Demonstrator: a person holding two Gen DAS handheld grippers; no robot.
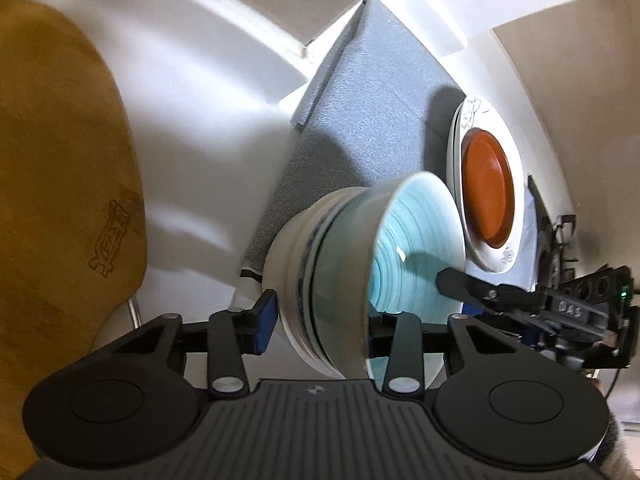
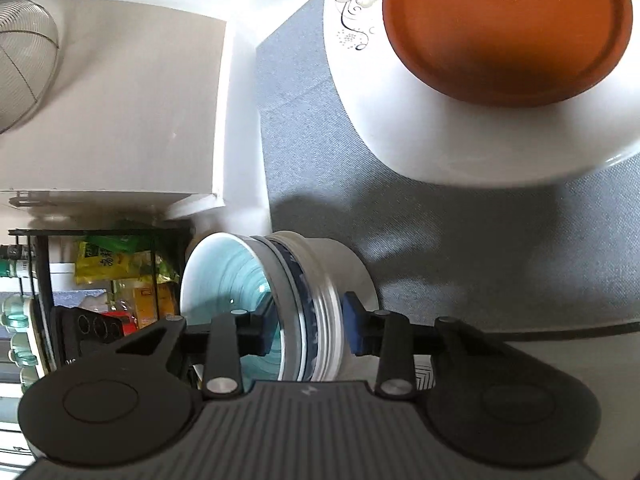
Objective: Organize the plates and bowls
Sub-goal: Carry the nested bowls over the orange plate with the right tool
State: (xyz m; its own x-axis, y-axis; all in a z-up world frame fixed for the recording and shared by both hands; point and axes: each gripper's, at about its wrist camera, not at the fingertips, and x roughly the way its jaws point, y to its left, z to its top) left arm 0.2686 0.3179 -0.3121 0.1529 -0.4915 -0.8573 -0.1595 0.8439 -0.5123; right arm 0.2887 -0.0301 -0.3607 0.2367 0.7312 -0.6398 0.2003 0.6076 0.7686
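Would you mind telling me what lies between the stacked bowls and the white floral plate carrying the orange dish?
Only bare grey cloth mat separates the stacked bowls from the white floral plate, seen best in the right wrist view.

Left gripper [image 1: 320,316]: points steeply down, jaws partly closed, blue pads clamping stacked bowl wall [image 1: 320,280] from both sides; one finger outside, other inside rim. Right gripper [image 2: 308,328]: tilted down less steeply, jaws partly closed, one pad inside rim, other pad pressing outer wall of same stack. Right gripper's fingers [image 1: 460,284] reach in from left gripper's right side.
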